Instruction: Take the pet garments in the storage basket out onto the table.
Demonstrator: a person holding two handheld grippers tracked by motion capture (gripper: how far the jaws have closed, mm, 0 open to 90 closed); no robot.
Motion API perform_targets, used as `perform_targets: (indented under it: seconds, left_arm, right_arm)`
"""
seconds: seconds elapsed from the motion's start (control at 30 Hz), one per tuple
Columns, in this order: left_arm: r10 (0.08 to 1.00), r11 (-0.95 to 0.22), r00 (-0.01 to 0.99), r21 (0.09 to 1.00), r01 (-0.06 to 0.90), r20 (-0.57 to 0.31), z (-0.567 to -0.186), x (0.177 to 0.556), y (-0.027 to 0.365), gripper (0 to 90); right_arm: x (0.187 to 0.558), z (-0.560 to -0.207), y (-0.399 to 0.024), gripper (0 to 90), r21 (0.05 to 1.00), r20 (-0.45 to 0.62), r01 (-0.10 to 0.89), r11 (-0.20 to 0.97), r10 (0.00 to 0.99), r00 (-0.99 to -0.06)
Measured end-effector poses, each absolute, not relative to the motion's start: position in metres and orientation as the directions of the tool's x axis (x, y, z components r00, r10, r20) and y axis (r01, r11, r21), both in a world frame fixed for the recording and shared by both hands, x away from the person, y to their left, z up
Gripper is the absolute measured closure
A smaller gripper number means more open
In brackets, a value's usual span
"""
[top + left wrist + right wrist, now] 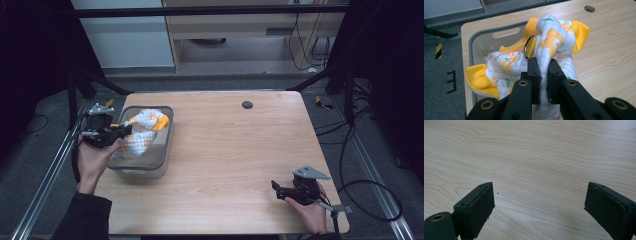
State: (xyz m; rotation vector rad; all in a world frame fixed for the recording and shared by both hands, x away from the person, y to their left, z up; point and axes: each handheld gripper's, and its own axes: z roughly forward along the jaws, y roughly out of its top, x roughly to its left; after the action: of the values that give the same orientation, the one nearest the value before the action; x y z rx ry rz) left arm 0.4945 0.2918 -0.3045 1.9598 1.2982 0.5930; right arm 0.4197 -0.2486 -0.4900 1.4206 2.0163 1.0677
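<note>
**Around the work area**

A pale wooden desk (225,150) has a small round dark hole (247,104) near its far edge. Grey floor (45,165) surrounds it. Black cables (370,200) loop on the floor at the right, and a yellow-and-black piece (324,103) lies near the far right corner. A light wooden cabinet (240,30) stands behind.

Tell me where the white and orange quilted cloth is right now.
In the high view the quilted cloth sits at the table's left side, bunched up in the grey bin, with the left tool shut on a fold of it.
</note>
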Motion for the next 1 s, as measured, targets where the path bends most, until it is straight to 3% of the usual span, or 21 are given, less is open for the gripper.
perform_targets:
  seconds: [1.0]
  left_arm:
    - [0.845,-0.331,0.534,0.792,0.514,0.007,-0.279,0.473,0.254,83.1]
  right_arm:
    - [0.420,-0.489,-0.250,9.0,0.809,0.061,0.563,0.168,0.929,-0.365]
